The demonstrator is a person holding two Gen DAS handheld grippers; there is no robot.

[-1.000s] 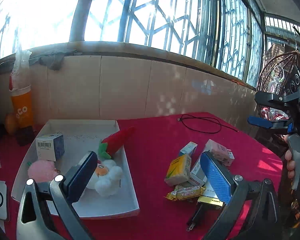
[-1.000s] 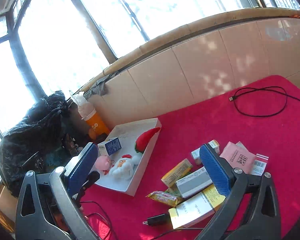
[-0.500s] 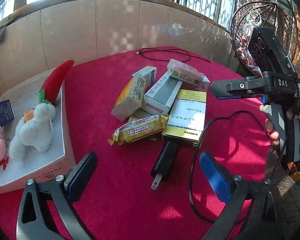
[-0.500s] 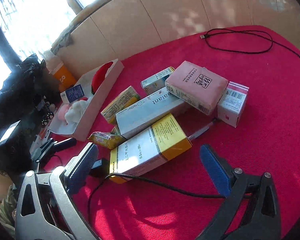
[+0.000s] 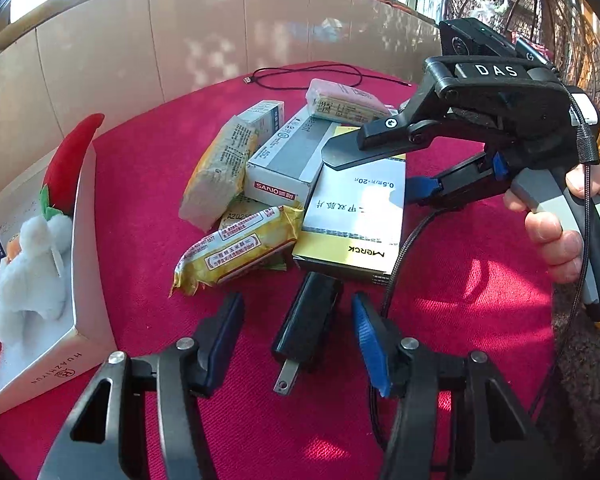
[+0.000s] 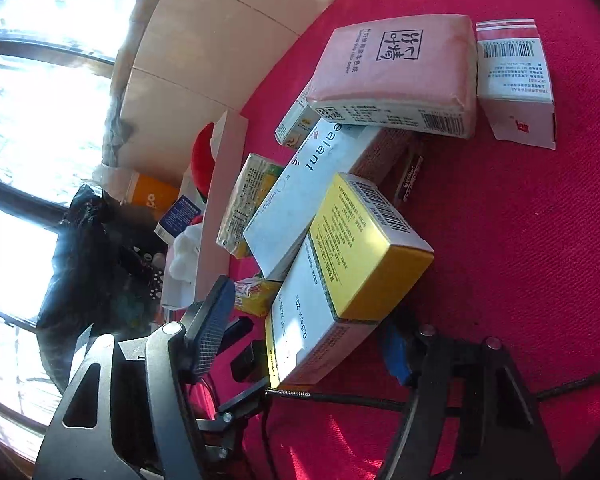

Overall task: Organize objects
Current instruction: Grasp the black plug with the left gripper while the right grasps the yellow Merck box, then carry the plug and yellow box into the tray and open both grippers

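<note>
A black charger plug (image 5: 306, 320) lies on the red cloth between the fingers of my left gripper (image 5: 296, 336). Its jaws are closing, with a gap left on each side of the plug. A yellow and white medicine box (image 6: 340, 264) lies in the pile of packets, and my right gripper (image 6: 304, 340) straddles its near end. Those jaws are closing too: the right blue pad (image 6: 396, 350) is at the box's corner, while the left finger stands clear. In the left wrist view, a hand holds the right gripper (image 5: 374, 174) over the same box (image 5: 356, 216).
A white tray (image 5: 84, 320) at the left holds a white plush toy (image 5: 32, 272) and a red chilli plush (image 5: 68, 164). A yellow snack bar (image 5: 236, 252), a grey box (image 5: 292, 160) and a pink tissue pack (image 6: 396, 64) crowd the pile. A braided cable (image 5: 404, 248) runs from the plug.
Both grippers have dropped toward the pile and their jaws have narrowed. The plug now sits between the left fingers and the yellow box between the right ones.
</note>
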